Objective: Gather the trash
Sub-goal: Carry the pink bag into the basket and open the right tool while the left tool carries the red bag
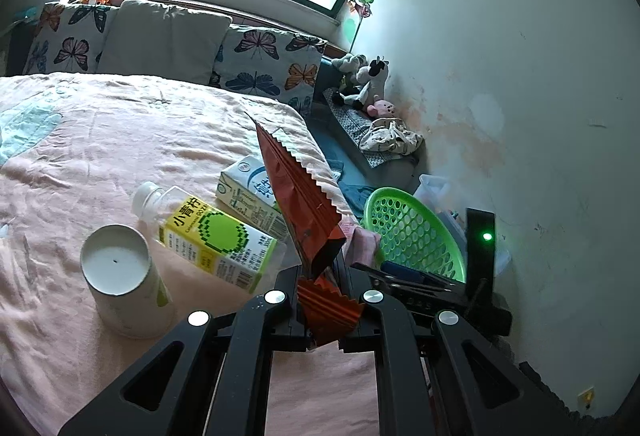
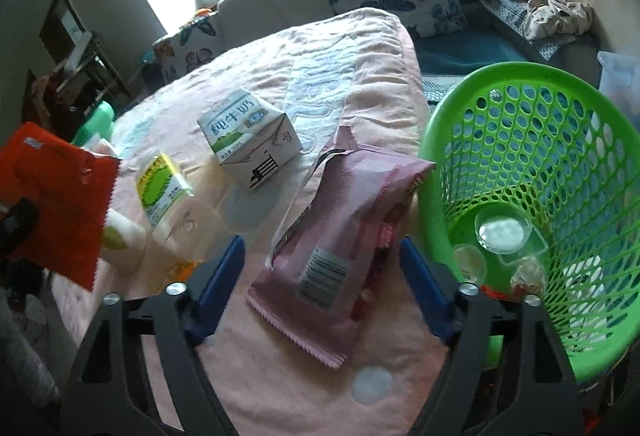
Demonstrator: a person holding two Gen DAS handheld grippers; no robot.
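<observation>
My left gripper (image 1: 320,276) is shut on a red snack wrapper (image 1: 298,203) and holds it upright above the pink bedspread; the wrapper also shows at the left of the right wrist view (image 2: 52,203). My right gripper (image 2: 320,268) is open, its blue fingers (image 2: 222,276) on either side of a pink snack wrapper (image 2: 340,232) lying on the bed. A green mesh basket (image 2: 560,139) stands at the bed's right edge, with a clear cup and scraps inside. A milk carton (image 2: 248,131), a yellow-labelled bottle (image 1: 208,236) and a white paper cup (image 1: 120,272) lie on the bed.
The pink bedspread (image 1: 100,139) covers the bed. Butterfly pillows (image 1: 272,63) line the head under a window. Stuffed toys (image 1: 364,79) and a crumpled cloth (image 1: 388,135) sit on a side bench by the white wall. The basket also shows in the left wrist view (image 1: 412,232).
</observation>
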